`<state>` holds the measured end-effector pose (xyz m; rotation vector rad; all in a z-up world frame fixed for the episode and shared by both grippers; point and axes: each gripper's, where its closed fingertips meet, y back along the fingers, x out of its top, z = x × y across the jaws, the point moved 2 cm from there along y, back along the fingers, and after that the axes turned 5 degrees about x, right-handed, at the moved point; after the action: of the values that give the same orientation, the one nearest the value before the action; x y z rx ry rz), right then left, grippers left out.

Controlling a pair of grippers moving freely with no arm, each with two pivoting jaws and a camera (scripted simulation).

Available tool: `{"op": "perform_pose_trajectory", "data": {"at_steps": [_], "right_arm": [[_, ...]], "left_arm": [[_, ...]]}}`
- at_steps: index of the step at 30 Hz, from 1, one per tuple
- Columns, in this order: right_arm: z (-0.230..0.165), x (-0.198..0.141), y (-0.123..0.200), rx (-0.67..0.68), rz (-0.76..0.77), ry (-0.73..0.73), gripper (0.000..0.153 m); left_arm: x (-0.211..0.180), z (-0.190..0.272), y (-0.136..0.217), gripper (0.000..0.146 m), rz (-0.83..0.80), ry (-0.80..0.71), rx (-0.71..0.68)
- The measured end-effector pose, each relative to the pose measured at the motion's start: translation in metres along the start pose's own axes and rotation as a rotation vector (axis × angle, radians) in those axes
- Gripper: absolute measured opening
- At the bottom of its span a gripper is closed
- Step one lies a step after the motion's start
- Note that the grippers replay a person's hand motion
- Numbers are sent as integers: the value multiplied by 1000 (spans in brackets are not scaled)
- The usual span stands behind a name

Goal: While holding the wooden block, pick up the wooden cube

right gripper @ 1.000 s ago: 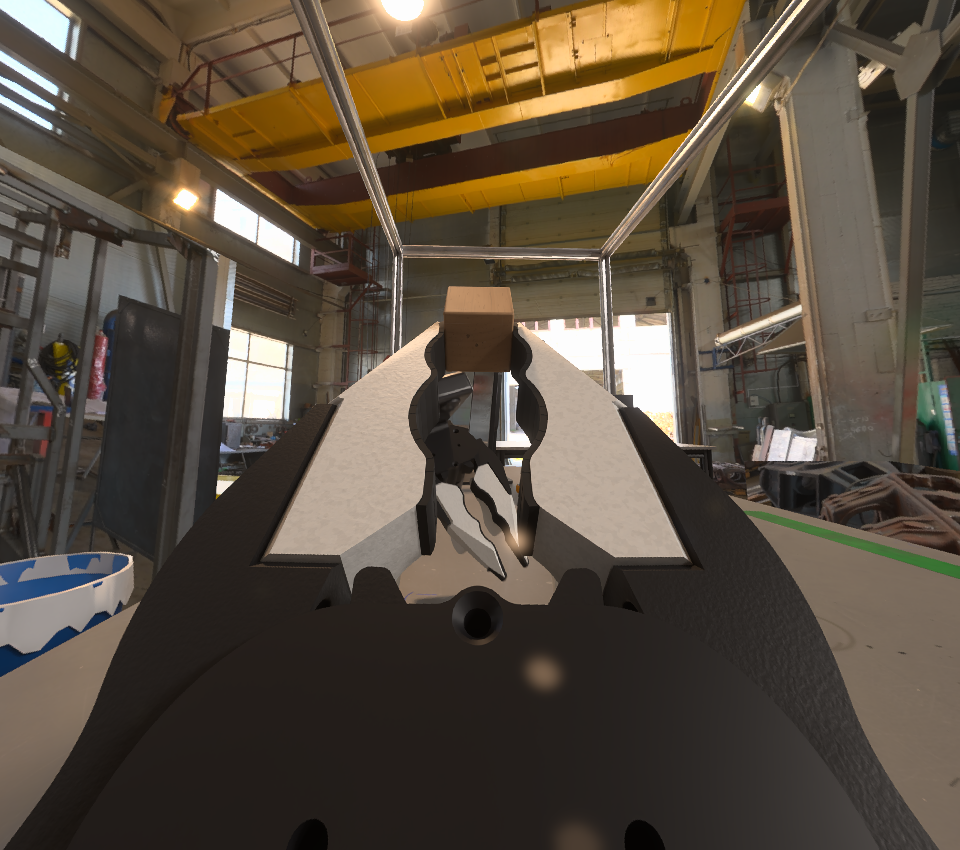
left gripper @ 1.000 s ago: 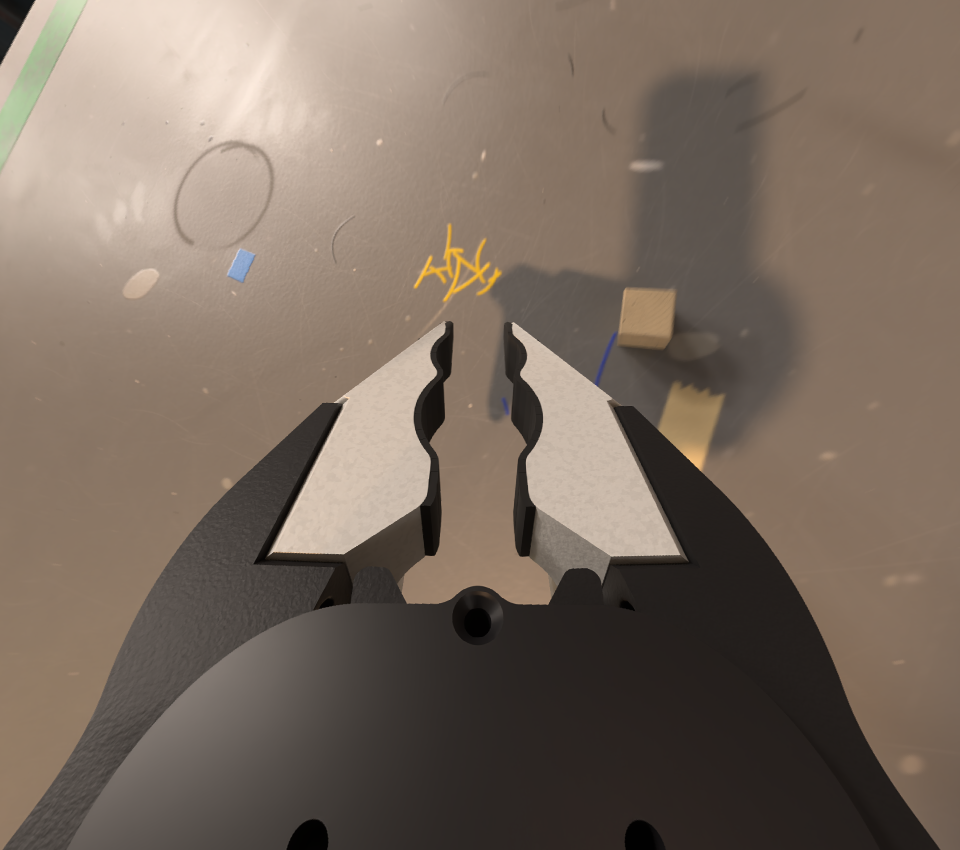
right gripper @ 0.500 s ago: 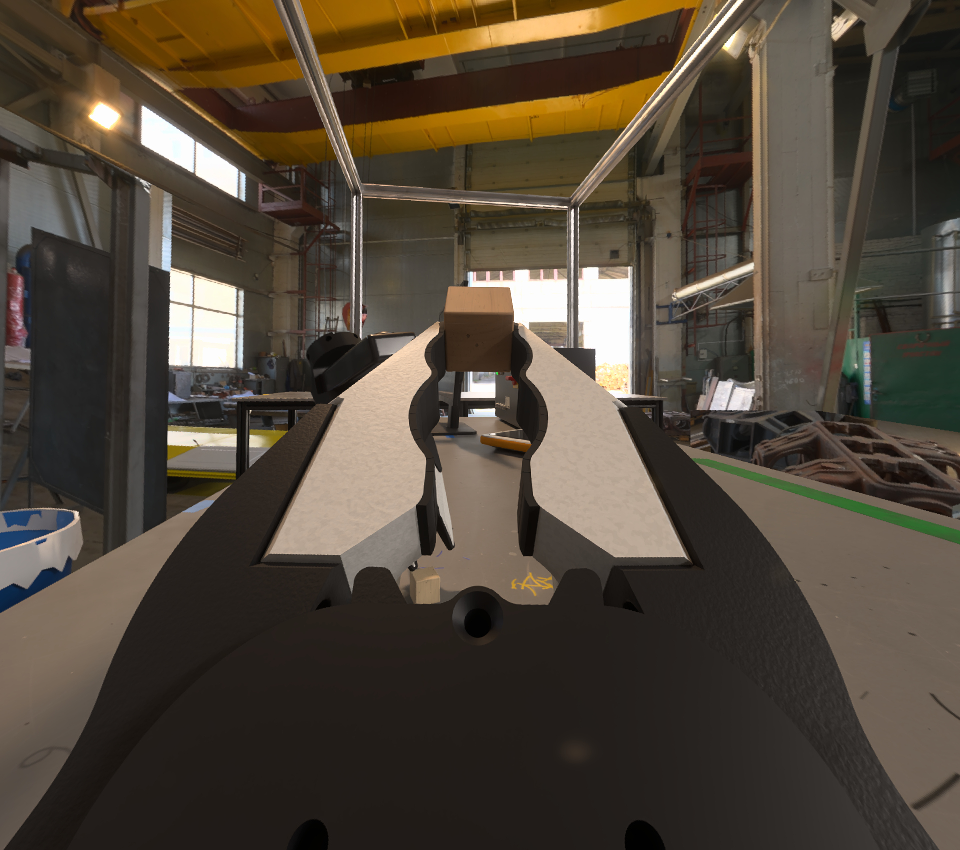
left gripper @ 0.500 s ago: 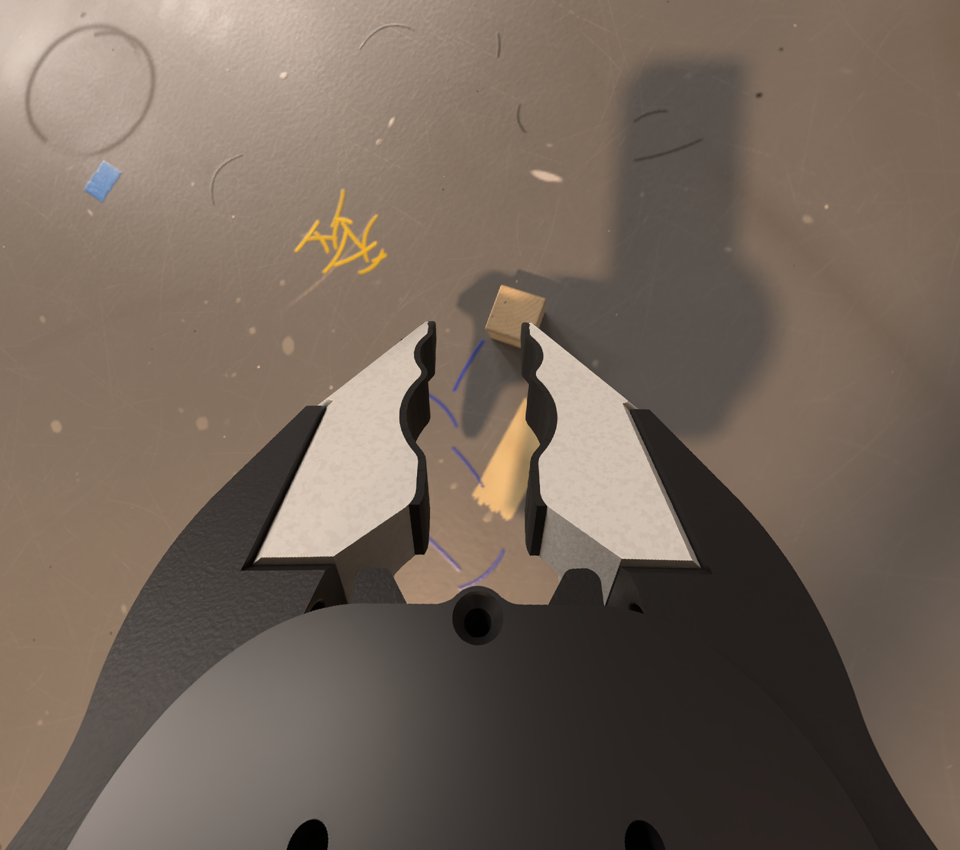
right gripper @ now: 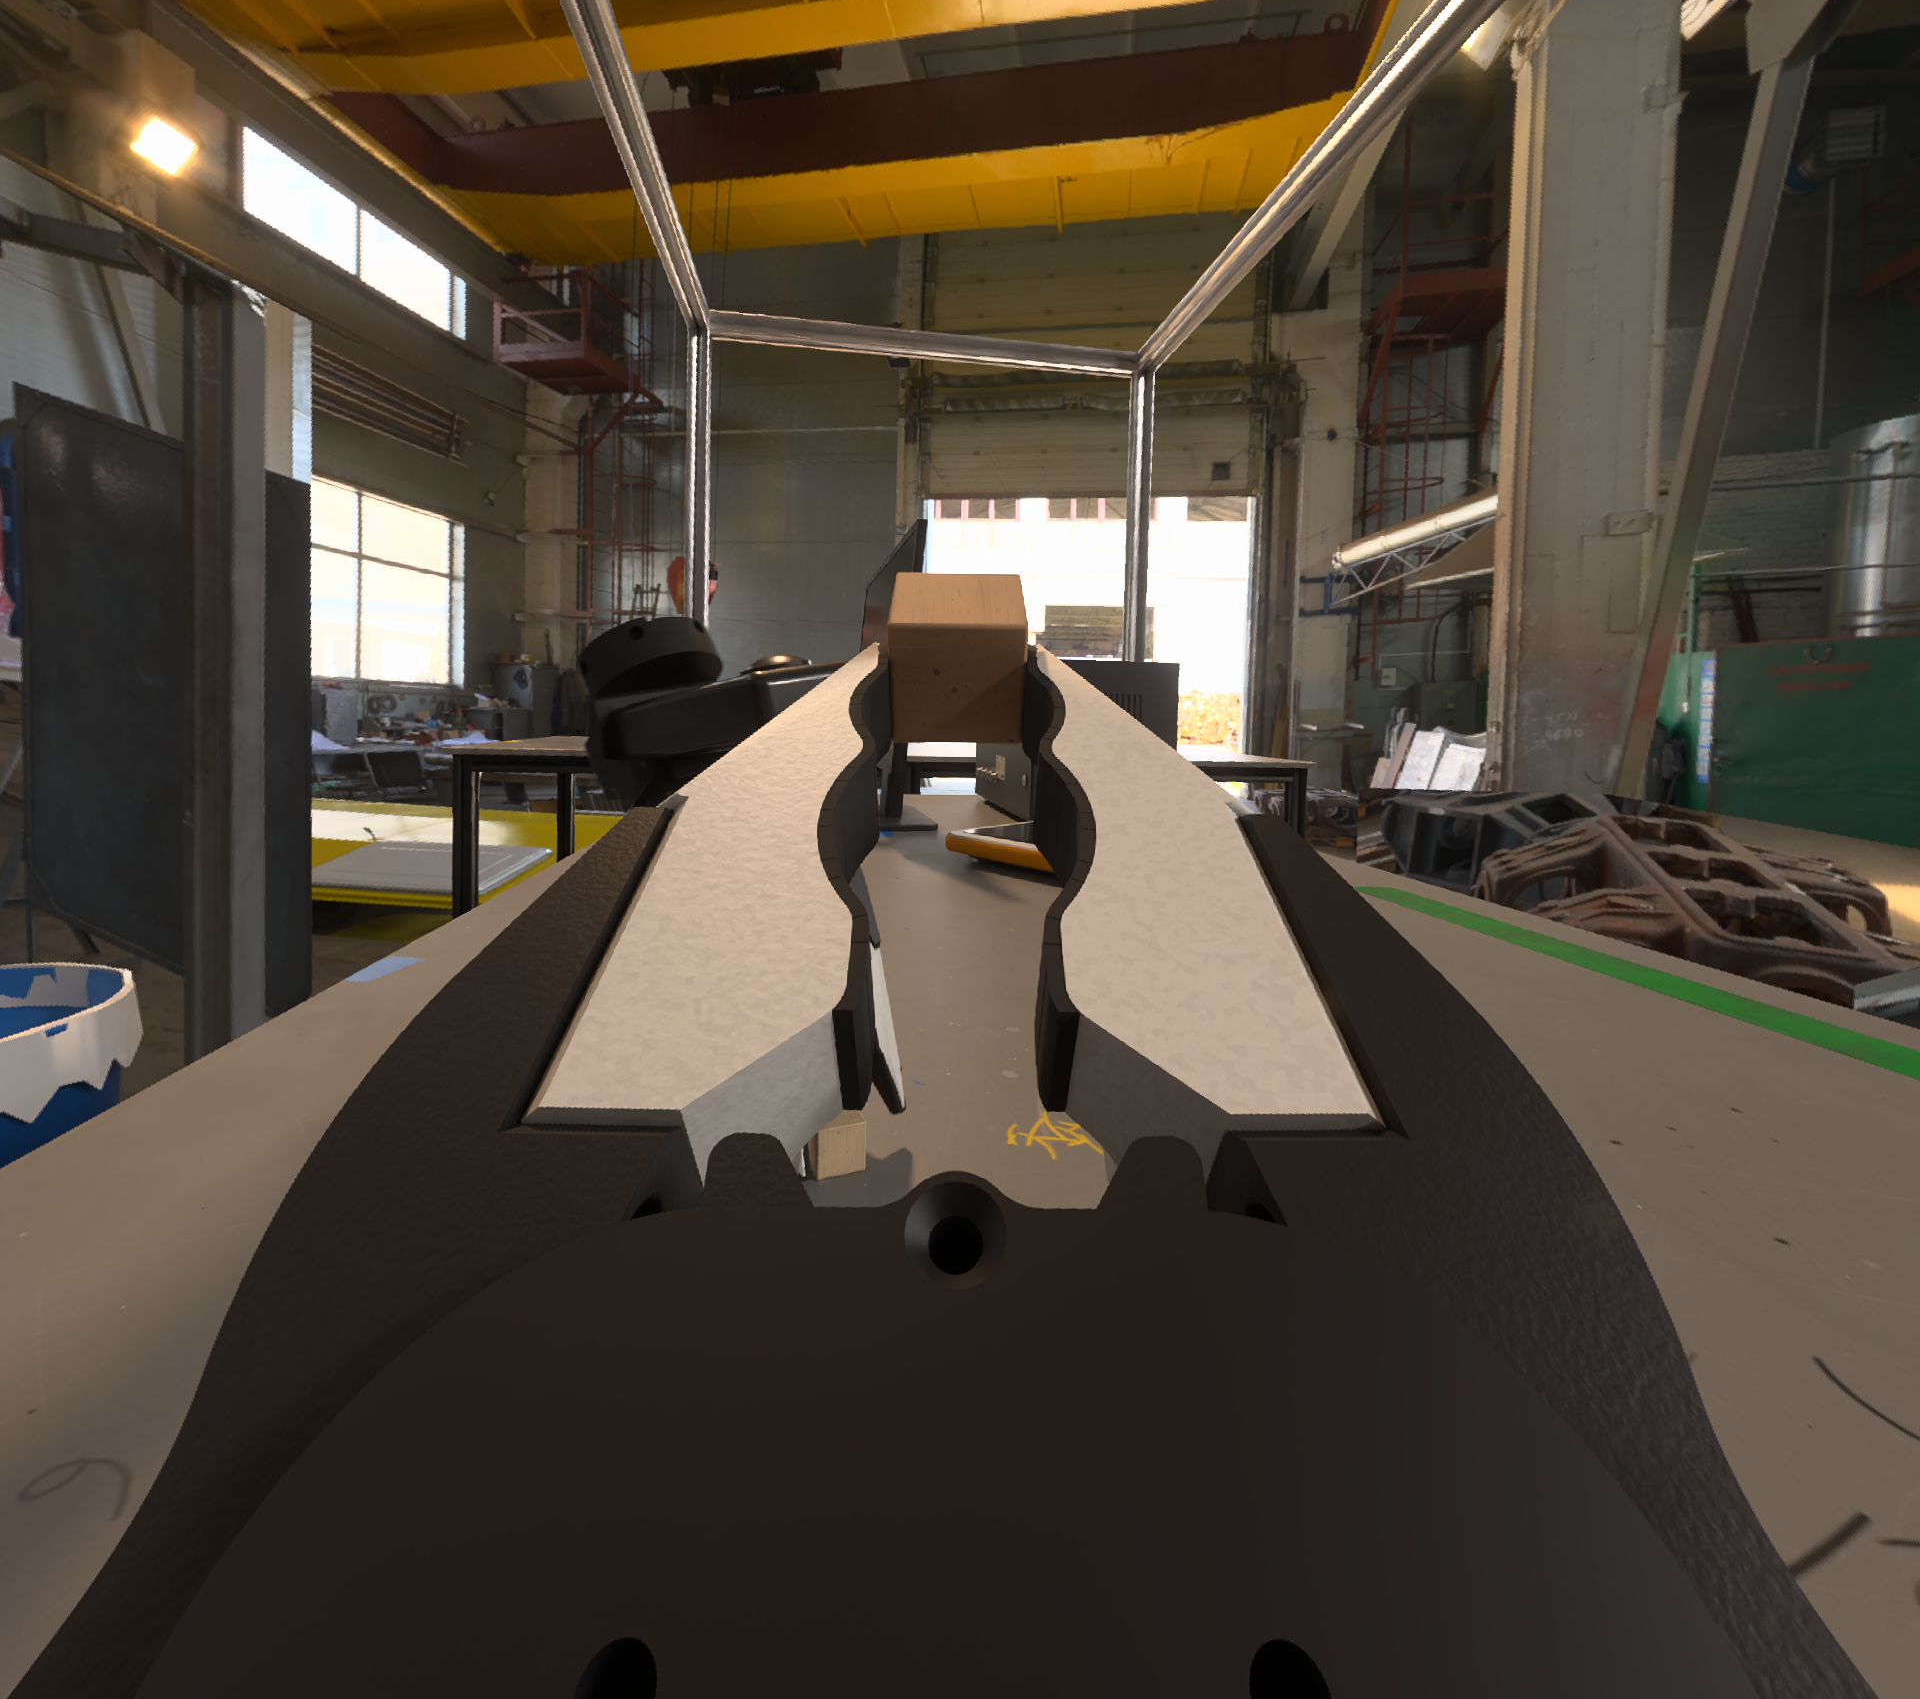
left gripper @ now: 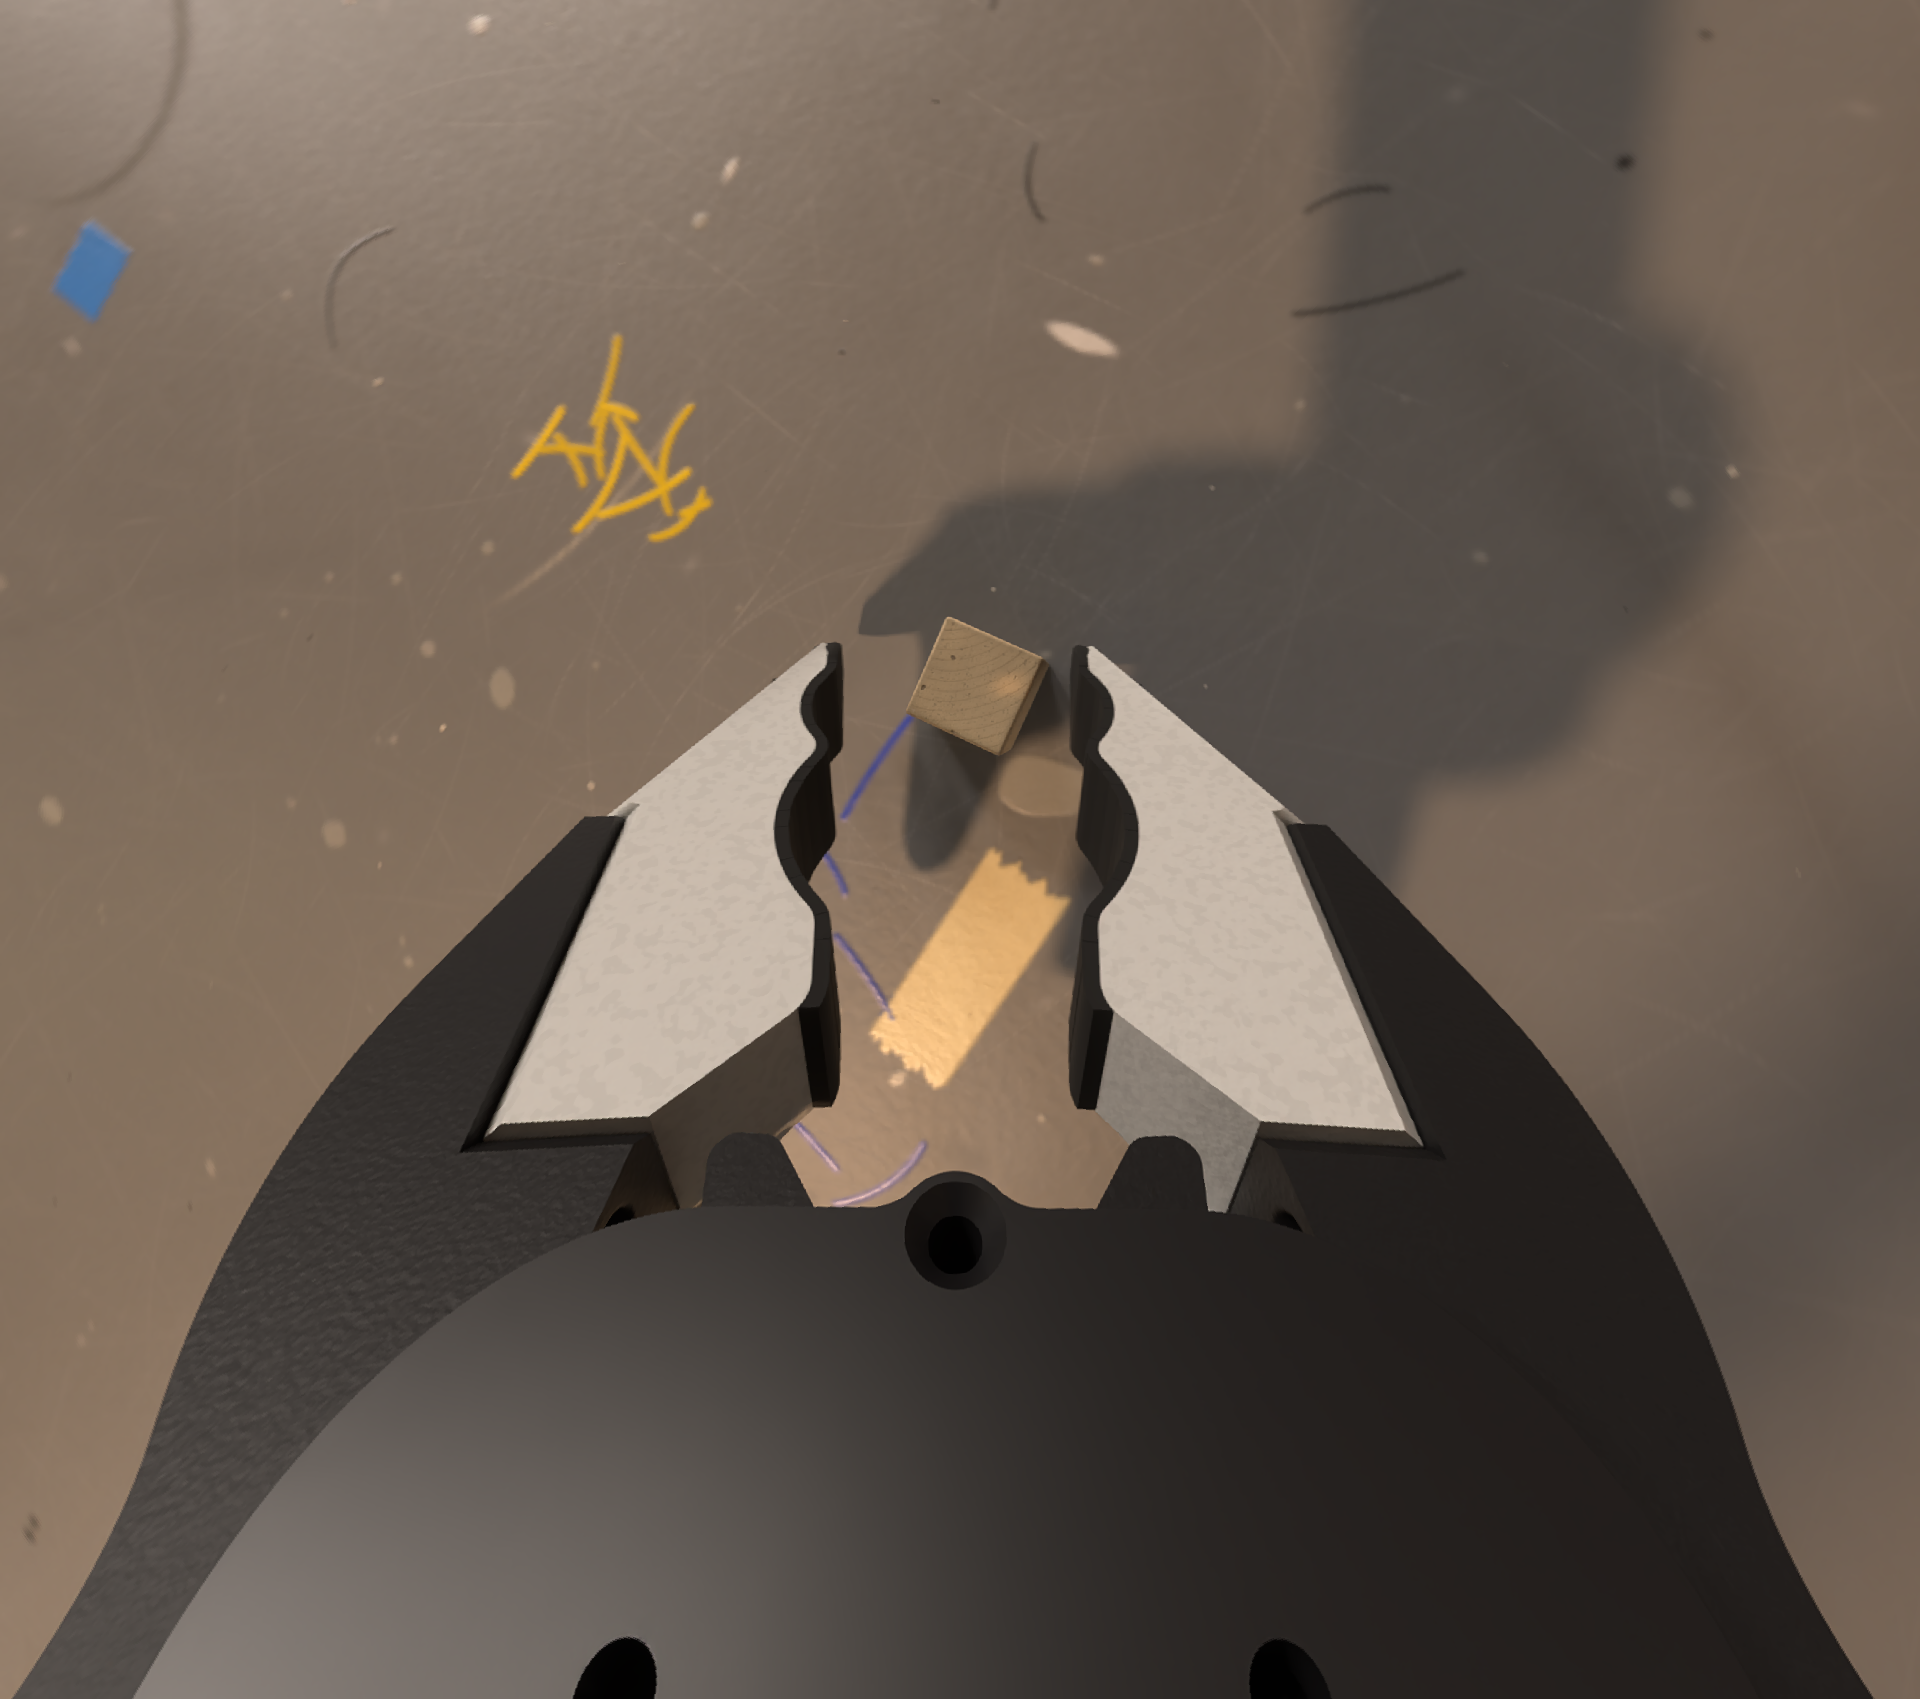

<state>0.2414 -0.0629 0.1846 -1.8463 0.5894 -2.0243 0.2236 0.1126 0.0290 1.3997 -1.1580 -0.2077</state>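
Note:
A small pale wooden cube [left gripper: 977, 685] lies on the grey-brown table, turned a little askew. My left gripper [left gripper: 954, 662] is open and points down at it, with the cube between the two fingertips and nearer the right one. The cube also shows low in the right wrist view [right gripper: 837, 1145], with a left finger [right gripper: 885, 1026] just above it. My right gripper [right gripper: 956, 662] is shut on a darker wooden block [right gripper: 956, 662], held level above the table.
A strip of tan tape [left gripper: 971, 974] and blue pen lines lie under the left gripper. A yellow scribble [left gripper: 613, 454] and a blue tape scrap [left gripper: 91, 269] lie to the left. A blue and white bucket [right gripper: 57, 1052] stands off the table's left side. A green line [right gripper: 1652, 989] marks the table's right edge.
My left gripper has opened wider, moved right and come lower, so the cube now sits between its fingertips. My right gripper has tilted down, still holding the block.

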Motion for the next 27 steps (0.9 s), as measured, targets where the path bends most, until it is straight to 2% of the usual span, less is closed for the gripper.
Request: {"op": "perform_pose_trajectory", "data": {"at_steps": [6, 10, 17, 21, 24, 27], "right_arm": [[0, 1, 1, 2, 7, 3, 24], [0, 1, 1, 2, 6, 4, 24], [-1, -2, -1, 6, -18, 9, 24], [-2, -6, -3, 12, -47, 15, 24], [-1, -6, -3, 4, -48, 17, 24], [0, -5, -1, -4, -44, 20, 24]], "left_arm": [[-9, -4, 3, 21, 56, -290, -206], [-9, -11, 1, 21, 91, -215, -227], [-6, -11, -1, 21, 132, -188, -221], [-3, -11, -4, 20, 174, -81, -276], [0, -12, -5, 20, 185, -82, -241], [4, -13, -4, 19, 234, -70, -265]]}}
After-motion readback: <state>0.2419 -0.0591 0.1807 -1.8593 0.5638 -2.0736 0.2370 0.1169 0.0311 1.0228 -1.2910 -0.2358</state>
